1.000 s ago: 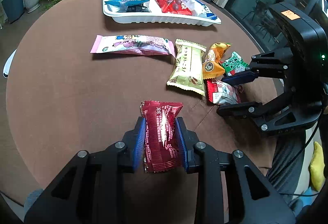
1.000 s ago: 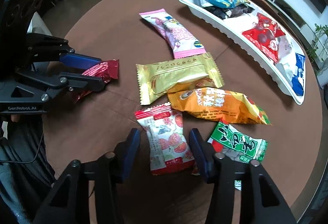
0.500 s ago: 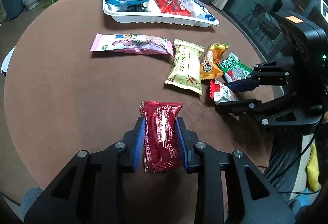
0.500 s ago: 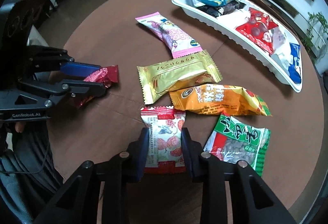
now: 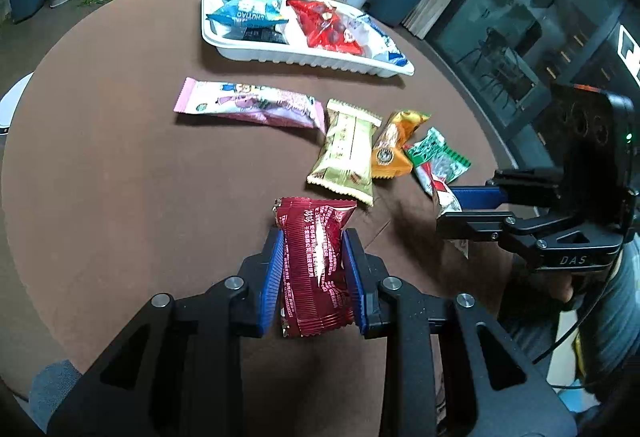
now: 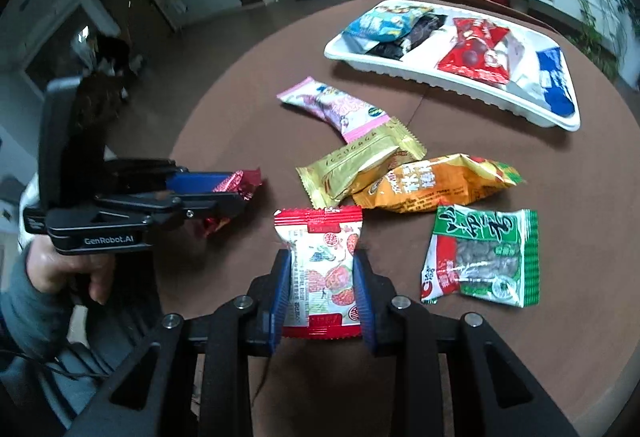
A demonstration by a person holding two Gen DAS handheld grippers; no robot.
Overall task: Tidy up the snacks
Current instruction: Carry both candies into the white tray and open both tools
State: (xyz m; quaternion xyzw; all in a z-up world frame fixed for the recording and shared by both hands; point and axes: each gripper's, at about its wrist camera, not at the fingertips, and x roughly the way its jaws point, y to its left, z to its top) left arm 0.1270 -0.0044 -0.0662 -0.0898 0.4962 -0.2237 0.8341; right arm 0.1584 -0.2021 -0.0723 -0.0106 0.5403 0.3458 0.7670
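both packets lifted, carry step in hand. left gripper [image 5: 313,269] clamped on dark red packet [image 5: 316,269], lower centre; right gripper [image 6: 320,287] closed on white-red packet [image 6: 323,269], lower centre. next: carry to tray [image 6: 440,79], upper right, then release.

Dark red packet [image 5: 316,269] and strawberry-print packet [image 6: 322,273] pinched upright; pink, gold, orange, green packets lie before the filled white tray [image 6: 452,77].
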